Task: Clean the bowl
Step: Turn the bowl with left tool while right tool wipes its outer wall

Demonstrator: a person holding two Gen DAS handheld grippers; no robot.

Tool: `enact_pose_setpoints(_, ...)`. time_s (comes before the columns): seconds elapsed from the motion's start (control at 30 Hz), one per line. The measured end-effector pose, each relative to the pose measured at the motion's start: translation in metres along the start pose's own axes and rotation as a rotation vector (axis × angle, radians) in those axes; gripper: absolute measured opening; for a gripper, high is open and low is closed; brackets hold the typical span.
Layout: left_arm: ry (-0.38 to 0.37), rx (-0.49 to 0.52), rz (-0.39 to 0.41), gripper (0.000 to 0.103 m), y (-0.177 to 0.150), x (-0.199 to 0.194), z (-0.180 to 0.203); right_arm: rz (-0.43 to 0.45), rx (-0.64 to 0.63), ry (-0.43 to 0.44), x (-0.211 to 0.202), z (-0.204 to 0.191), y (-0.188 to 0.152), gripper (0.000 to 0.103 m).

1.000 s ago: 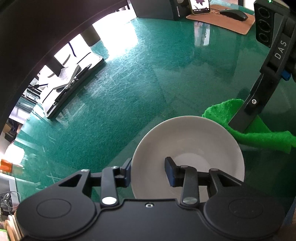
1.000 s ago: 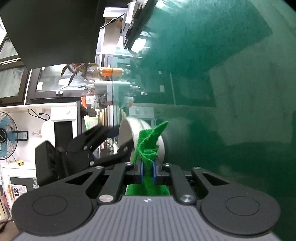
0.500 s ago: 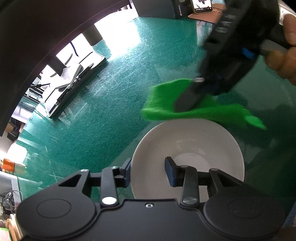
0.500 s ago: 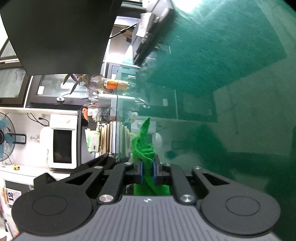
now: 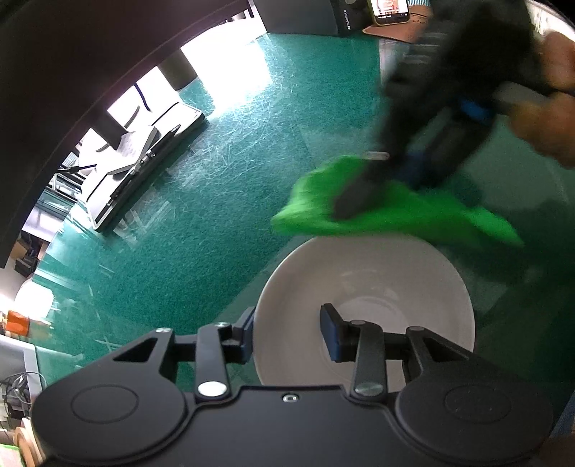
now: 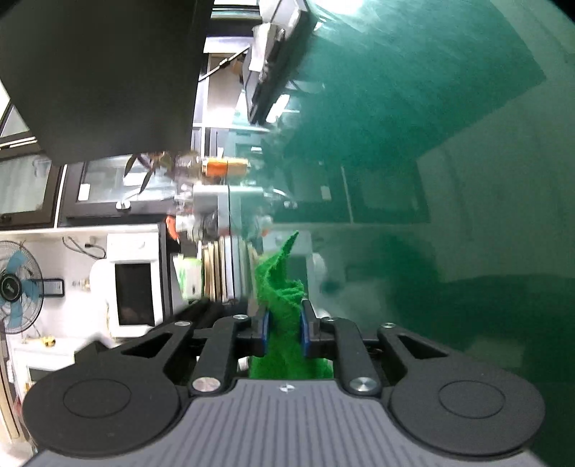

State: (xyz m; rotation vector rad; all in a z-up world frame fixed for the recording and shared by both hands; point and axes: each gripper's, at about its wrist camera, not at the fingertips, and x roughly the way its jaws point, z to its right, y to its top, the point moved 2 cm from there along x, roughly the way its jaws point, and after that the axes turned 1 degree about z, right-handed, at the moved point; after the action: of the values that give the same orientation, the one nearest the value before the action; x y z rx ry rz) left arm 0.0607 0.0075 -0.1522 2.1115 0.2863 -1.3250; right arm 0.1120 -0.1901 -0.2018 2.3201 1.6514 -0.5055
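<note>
A white bowl [image 5: 363,287] sits on the green table [image 5: 215,222], low in the left wrist view. My left gripper [image 5: 287,334] straddles the bowl's near-left wall, one pad outside the rim and one inside, shut on it. My right gripper [image 5: 381,190], blurred by motion, hovers just past the bowl's far rim. It is shut on a bright green cloth [image 5: 413,215] that hangs over that rim. In the right wrist view the cloth [image 6: 282,298] bunches up between the right gripper's [image 6: 284,325] blue pads. The bowl is not clear there.
A person's hand [image 5: 553,107] holds the right gripper. A dark folder with a pen [image 5: 143,161] lies far left on the table. A phone [image 5: 390,9] and a cork mat [image 5: 406,30] sit at the far edge. A microwave [image 6: 133,294] and a fan [image 6: 18,287] stand beyond the table.
The right gripper lifted the green cloth off the table to the bowl's right and carried it left, above the bowl's far rim. The left gripper and bowl stayed put.
</note>
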Motion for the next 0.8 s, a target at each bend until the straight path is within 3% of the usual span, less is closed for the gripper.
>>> enact_pose_setpoints(0.17, 0.001, 0.002, 0.010, 0.036, 0.000, 0.000, 0.000, -0.049, -0.020, -0.034, 0.017, 0.000, 0.001, 0.016)
enact_pose_setpoints(0.33, -0.023, 0.061, 0.017, 0.039, 0.005, 0.001, 0.005, -0.025, 0.028, -0.038, -0.009, 0.013, -0.016, 0.016)
enact_pose_setpoints(0.63, -0.037, -0.211, 0.001, 0.040, 0.000, -0.002, -0.016, -0.046, 0.096, -0.018, -0.038, 0.029, -0.053, 0.016)
enact_pose_setpoints(0.7, -0.040, -0.271, -0.003, 0.047, -0.001, -0.003, -0.021, -0.020, 0.105, -0.016, -0.042, 0.029, -0.052, 0.016)
enact_pose_setpoints(0.77, -0.029, -0.339, -0.002, 0.084, -0.004, -0.006, -0.025, 0.000, 0.095, -0.017, -0.046, 0.028, -0.050, 0.016)
enact_pose_setpoints(0.8, 0.007, -0.412, 0.007, 0.087, -0.010, -0.013, -0.029, 0.010, 0.091, -0.015, -0.049, 0.027, -0.048, 0.016)
